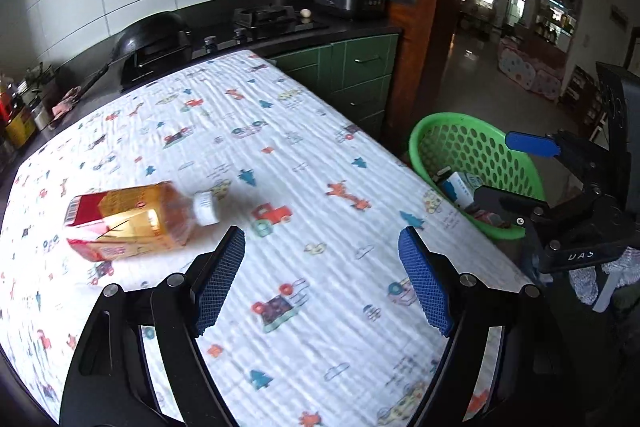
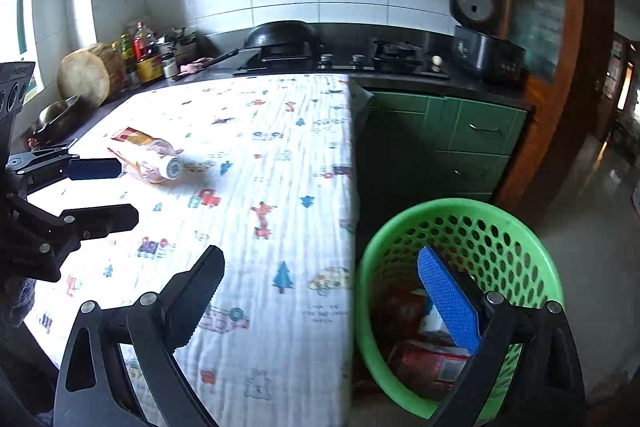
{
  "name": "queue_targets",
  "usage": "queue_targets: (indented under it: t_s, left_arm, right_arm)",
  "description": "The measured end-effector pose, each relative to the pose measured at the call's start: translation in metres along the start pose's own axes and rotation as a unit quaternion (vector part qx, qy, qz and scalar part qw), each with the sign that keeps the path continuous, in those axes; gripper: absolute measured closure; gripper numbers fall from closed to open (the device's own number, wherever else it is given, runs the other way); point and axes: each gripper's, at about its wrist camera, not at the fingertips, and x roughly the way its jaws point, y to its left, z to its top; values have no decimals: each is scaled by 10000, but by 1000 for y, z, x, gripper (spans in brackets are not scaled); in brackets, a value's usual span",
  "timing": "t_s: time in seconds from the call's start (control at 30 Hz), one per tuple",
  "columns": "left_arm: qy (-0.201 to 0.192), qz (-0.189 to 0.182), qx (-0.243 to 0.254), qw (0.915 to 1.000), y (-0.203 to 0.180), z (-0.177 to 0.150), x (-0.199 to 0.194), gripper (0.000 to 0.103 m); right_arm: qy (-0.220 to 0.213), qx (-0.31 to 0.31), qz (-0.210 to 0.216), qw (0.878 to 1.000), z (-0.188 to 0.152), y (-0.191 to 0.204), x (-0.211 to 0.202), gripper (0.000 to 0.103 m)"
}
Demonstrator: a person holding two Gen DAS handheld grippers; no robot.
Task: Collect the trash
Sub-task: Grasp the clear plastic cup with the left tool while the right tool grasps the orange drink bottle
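A plastic tea bottle (image 1: 136, 221) with amber liquid, a red and yellow label and a white cap lies on its side on the patterned tablecloth (image 1: 304, 147). It also shows in the right wrist view (image 2: 154, 157). My left gripper (image 1: 322, 247) is open and empty, just right of and nearer than the bottle. My right gripper (image 2: 320, 267) is open and empty, over the table's right edge and the green basket (image 2: 520, 239). The basket holds several wrappers and cartons (image 2: 432, 359). The basket also shows in the left wrist view (image 1: 448, 127).
The table's right edge drops off to the basket on the floor. A dark counter behind holds a wok (image 2: 280, 35), a gas hob (image 2: 392, 55), a rice cooker (image 2: 484, 47) and bottles (image 2: 140, 55). Green cabinets (image 2: 460, 139) stand beyond the table.
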Motion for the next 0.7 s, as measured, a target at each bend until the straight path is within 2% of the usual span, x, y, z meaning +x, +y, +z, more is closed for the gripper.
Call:
queue_targets:
  t_s: [0.17, 0.43, 0.6, 0.7]
  left_arm:
    - [-57, 432, -253, 9987, 50, -21, -23, 25]
    - [33, 1096, -772, 9910, 136, -57, -44, 25]
    - [280, 1183, -887, 9886, 164, -75, -34, 21]
    - [406, 1103, -967, 9884, 173, -83, -24, 21]
  right_arm:
    - [15, -385, 341, 9987, 21, 41, 17, 9]
    - [128, -1077, 711, 9915, 49, 99, 49, 9]
    - [216, -1409, 888, 9858, 61, 130, 72, 9]
    - [266, -1537, 970, 9830, 66, 144, 85, 9]
